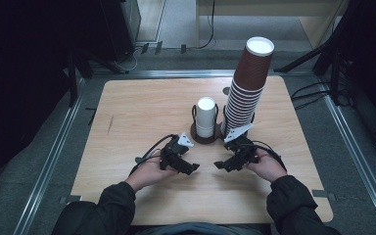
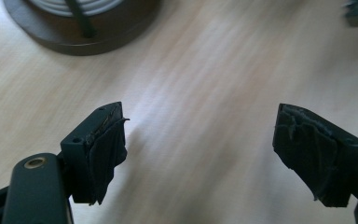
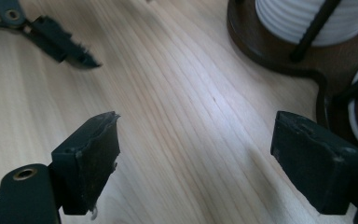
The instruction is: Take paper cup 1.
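Both tongs, left [image 1: 192, 168] and right [image 1: 219, 165], are hovering spread and empty above the pale wooden tabletop [image 1: 137, 112]; approach step. Next: reaching for the short white paper-cup stack [image 1: 206, 117] in the dark round holder [image 1: 198, 137].

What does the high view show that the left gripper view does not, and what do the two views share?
High view alone: the tall brown cup stack, the top of the white cup stack, the person's hands and sleeves, and the right tongs.

Left gripper view alone: a close look at the left tongs, jaws wide apart with nothing between them, pads frayed.

Shared: the wooden table, the dark round holder base and the left tongs themselves.
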`<state>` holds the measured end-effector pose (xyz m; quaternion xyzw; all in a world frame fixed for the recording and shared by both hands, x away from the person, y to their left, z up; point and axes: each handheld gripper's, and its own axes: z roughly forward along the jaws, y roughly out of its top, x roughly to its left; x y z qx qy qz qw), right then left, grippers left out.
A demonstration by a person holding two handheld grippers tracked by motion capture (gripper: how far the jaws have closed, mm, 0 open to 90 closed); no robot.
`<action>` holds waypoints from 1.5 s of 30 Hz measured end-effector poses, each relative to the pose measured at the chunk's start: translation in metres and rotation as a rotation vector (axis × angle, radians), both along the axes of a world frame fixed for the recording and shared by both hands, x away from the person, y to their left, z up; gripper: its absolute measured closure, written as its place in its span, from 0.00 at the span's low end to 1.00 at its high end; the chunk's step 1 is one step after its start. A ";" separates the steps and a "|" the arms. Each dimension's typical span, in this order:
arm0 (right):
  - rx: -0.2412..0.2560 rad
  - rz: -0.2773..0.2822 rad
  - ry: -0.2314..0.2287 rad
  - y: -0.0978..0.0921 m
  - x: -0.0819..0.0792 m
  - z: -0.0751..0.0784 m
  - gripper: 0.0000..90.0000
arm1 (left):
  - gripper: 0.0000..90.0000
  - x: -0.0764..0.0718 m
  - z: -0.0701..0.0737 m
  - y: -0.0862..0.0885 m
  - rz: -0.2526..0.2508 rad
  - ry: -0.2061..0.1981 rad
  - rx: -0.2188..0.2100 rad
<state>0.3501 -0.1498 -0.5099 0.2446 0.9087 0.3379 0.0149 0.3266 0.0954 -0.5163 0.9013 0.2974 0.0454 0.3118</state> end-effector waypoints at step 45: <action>0.106 -0.019 -0.016 0.000 -0.009 0.018 0.38 | 0.41 0.027 0.047 0.054 -0.001 0.007 -0.123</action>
